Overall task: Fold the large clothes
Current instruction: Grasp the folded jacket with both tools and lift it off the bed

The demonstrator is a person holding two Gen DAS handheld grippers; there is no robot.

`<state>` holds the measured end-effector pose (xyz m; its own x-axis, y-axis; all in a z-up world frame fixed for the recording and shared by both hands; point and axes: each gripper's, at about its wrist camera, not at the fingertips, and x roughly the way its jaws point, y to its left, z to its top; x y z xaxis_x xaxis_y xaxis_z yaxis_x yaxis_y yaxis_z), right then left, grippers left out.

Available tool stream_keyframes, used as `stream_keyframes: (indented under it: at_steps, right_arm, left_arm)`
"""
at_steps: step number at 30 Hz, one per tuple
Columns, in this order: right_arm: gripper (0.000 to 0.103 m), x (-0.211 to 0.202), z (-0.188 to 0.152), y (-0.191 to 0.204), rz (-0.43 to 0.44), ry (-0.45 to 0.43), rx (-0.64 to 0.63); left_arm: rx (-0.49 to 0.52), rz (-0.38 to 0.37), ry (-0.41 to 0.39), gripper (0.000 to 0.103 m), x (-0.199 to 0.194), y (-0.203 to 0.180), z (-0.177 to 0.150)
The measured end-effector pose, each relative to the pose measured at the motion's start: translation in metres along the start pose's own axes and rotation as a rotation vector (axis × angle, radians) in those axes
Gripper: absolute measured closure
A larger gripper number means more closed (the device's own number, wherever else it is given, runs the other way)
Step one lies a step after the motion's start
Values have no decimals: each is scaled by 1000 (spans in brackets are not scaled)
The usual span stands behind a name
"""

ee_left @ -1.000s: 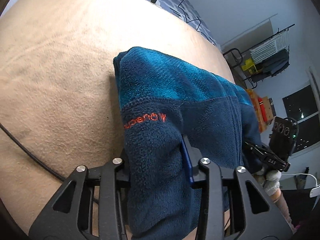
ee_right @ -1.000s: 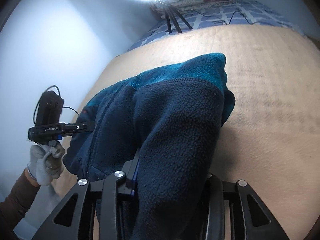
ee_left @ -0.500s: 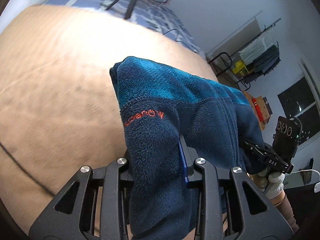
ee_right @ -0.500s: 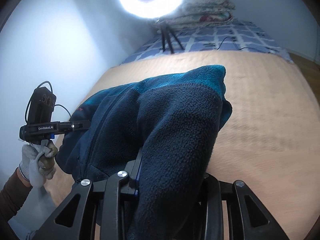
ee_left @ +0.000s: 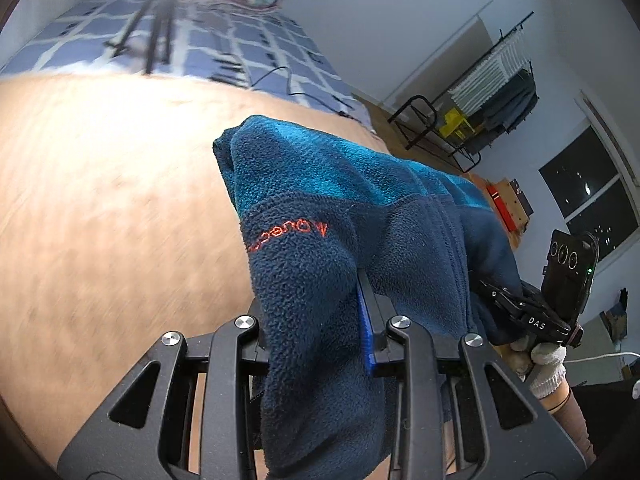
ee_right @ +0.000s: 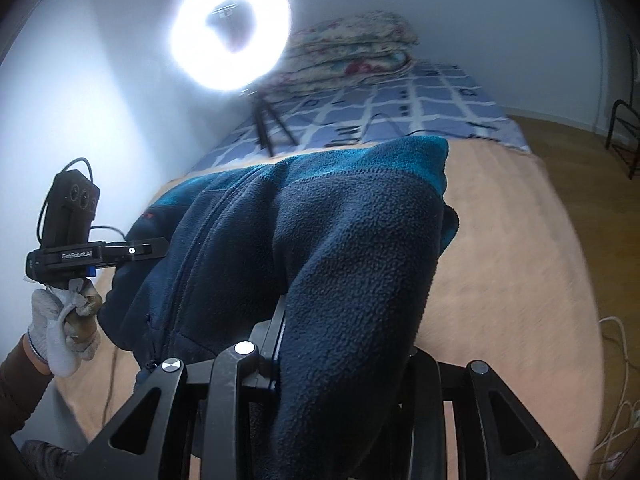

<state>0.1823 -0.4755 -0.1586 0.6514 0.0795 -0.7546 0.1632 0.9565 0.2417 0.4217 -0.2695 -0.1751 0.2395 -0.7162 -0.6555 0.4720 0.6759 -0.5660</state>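
Observation:
A navy and teal fleece jacket (ee_left: 344, 216) with an orange logo hangs between both grippers, lifted over the tan bed cover (ee_left: 100, 184). My left gripper (ee_left: 316, 320) is shut on one edge of it; the fleece drapes over the jaws and hides the fingertips. My right gripper (ee_right: 340, 344) is shut on the other edge of the jacket (ee_right: 320, 232), also wrapped in cloth. Each view shows the other gripper: the right one (ee_left: 532, 316) at the left view's right side, the left one (ee_right: 96, 256) at the right view's left side, both held by gloved hands.
A tripod (ee_right: 268, 124) with a bright ring light (ee_right: 230, 36) stands on a blue checked sheet (ee_right: 400, 108) at the far end, by folded quilts (ee_right: 352, 52). A drying rack (ee_left: 496, 92) and a window (ee_left: 592, 188) are at the right. A black cable (ee_right: 110, 380) lies on the tan cover.
Both grippers have risen and tilted up with the jacket; the far end of the bed, ring light and quilts have come into view. The grips are unchanged.

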Motion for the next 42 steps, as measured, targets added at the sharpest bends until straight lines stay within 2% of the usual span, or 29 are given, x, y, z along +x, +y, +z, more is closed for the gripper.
stream_keyframes:
  at_steps: [7,12,21,27,32,36,37,39,40,41,42]
  right_arm:
    - [71,9,45,-63,-82,-43,3]
    - [71,23,76,-111,-141,-78,13]
    - [72,48,108,-182,-221,-138,64]
    - [72,69,121,-211,-284,-149,83]
    - [70,100,121,-223,-349,-88,65]
    - [63,105,117,-238,-347,-79,103]
    - [58,105,116,-243,-343,-76,120]
    - [42,105,116,-249,-365,-68,131]
    - [31,103,115,-252,-387,-65,137]
    - [25,99,114,-256,-410,-63,145]
    - [25,95,112,-259,-423,-64,152]
  left_arm:
    - [45,-26,-25,75,73,-31,55]
    - [37,-46,-42,75,130,-44,92]
    - [46,-55,-70,75,205,-68,136]
    - [68,7,-54,75,248,-75,147]
    - [54,72,-37,75,273,-62,147]
    - [39,95,-18,72,280,-49,146]
    - [37,93,-15,69,281,-46,146]
    - [41,101,-14,63,279,-45,145]
    - [47,109,-16,58,277,-45,144]
    - [57,124,-16,52,276,-46,143]
    - [65,135,-18,51,274,-47,142]
